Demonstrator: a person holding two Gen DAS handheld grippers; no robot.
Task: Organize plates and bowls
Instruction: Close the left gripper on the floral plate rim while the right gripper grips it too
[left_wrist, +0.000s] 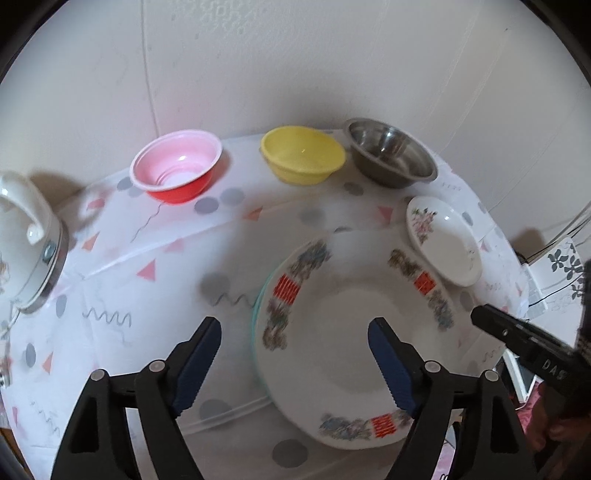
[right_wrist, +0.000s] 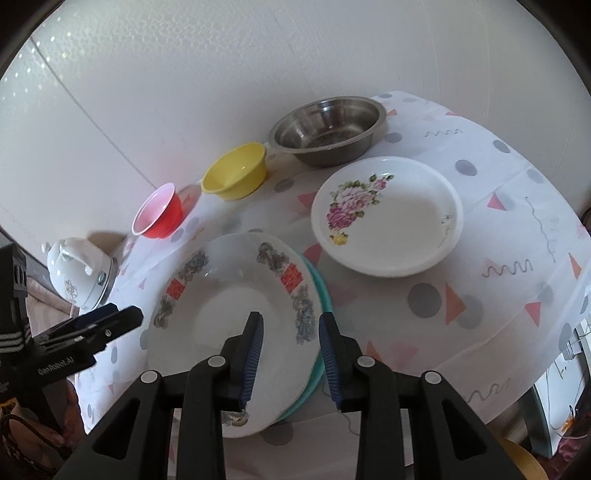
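White patterned plate stacked on teal plate for tidiness | left gripper spread, empty | right gripper slightly parted, empty.

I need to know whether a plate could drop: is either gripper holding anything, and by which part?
Nothing is held. The left gripper and right gripper both stand open above the big plate, fingers clear of its rim.

Your left gripper and right gripper look alike: black plastic arms, ribbed navy pads, silver rivets; white lettering at nine o'clock.
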